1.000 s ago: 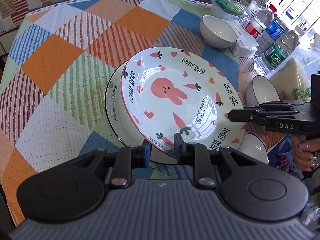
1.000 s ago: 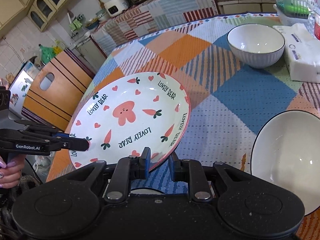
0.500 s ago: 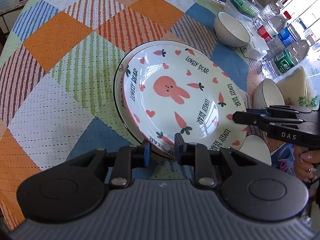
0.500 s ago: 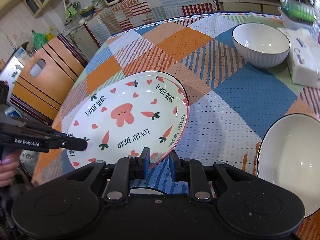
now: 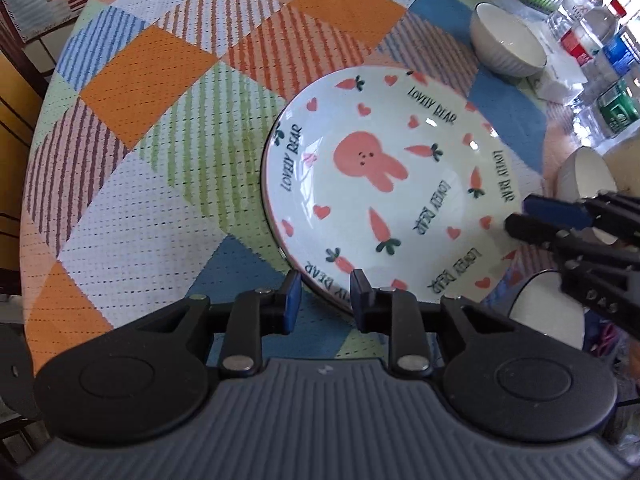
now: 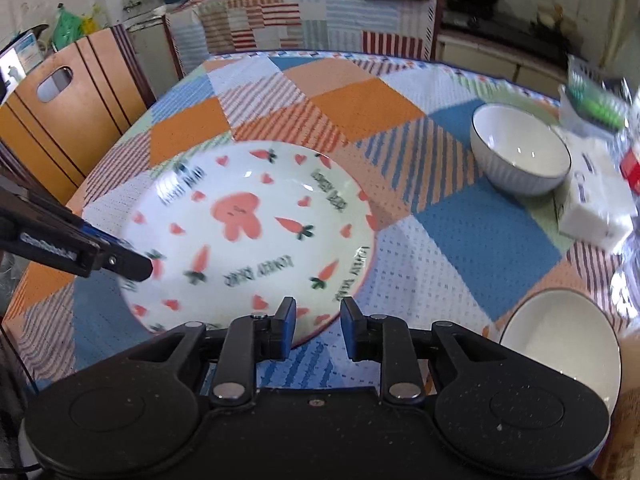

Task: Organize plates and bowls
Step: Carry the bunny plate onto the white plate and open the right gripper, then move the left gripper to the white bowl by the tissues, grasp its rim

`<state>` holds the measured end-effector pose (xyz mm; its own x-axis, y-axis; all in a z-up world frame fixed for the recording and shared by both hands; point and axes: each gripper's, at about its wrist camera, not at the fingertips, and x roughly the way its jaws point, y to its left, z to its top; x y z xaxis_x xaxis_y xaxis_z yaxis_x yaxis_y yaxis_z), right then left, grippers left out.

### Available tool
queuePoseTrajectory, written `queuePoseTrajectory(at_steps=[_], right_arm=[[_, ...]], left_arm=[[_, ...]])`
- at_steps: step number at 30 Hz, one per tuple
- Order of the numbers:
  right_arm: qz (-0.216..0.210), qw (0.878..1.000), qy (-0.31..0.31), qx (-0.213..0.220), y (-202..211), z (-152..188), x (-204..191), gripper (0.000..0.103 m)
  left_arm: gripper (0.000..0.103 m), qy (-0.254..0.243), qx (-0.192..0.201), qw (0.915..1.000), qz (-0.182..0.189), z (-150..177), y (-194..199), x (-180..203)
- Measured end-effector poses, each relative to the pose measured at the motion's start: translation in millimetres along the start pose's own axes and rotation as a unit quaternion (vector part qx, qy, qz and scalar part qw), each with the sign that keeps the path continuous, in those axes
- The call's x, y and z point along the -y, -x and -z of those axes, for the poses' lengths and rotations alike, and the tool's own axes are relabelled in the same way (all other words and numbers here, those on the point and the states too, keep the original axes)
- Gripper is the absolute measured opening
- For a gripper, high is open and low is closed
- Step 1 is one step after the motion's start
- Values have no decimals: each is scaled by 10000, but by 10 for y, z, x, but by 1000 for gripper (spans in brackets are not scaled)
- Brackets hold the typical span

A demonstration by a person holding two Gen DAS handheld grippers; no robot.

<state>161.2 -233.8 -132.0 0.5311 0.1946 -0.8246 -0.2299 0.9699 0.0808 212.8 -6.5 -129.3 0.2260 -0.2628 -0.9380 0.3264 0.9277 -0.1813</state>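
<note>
The bunny plate (image 5: 384, 184) with carrots, hearts and "LOVELY BEAR" lettering lies flat on the patchwork tablecloth; it also shows in the right wrist view (image 6: 248, 236). It covers the plate that was under it. My left gripper (image 5: 325, 296) is open, its fingers either side of the plate's near rim. My right gripper (image 6: 318, 326) is open at the plate's opposite rim; it also shows in the left wrist view (image 5: 520, 220). A white ribbed bowl (image 6: 520, 160) stands at the far side. Another white bowl (image 6: 560, 344) sits by my right gripper.
Water bottles (image 5: 600, 60) and a tissue pack (image 6: 596, 204) stand beyond the ribbed bowl. One more bowl (image 5: 584, 172) and a white cup (image 5: 548, 312) sit near the right gripper. A wooden chair (image 6: 60, 116) stands at the table's edge.
The bunny plate has come down flat onto the plate beneath it. Both grippers have opened and let go of its rim.
</note>
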Motion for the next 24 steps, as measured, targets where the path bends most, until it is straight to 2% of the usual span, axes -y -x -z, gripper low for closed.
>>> queuePoseTrajectory(at_steps=[4, 10, 15, 19, 24], right_arm=[[28, 9997, -143, 200, 171, -18, 26, 29], [186, 9975, -169, 663, 652, -82, 82, 29], [379, 9949, -146, 923, 1061, -205, 122, 34], [432, 9932, -166, 1064, 1267, -218, 156, 40], [542, 9941, -6, 940, 1354, -212, 161, 51]], left_arm=[[24, 41, 109, 9999, 96, 29, 101, 14], [25, 36, 326, 9994, 118, 36, 420, 132], [28, -263, 605, 9976, 203, -2, 792, 350], [37, -610, 716, 9954, 182, -67, 989, 541], [48, -822, 852, 9929, 120, -191, 1112, 730]])
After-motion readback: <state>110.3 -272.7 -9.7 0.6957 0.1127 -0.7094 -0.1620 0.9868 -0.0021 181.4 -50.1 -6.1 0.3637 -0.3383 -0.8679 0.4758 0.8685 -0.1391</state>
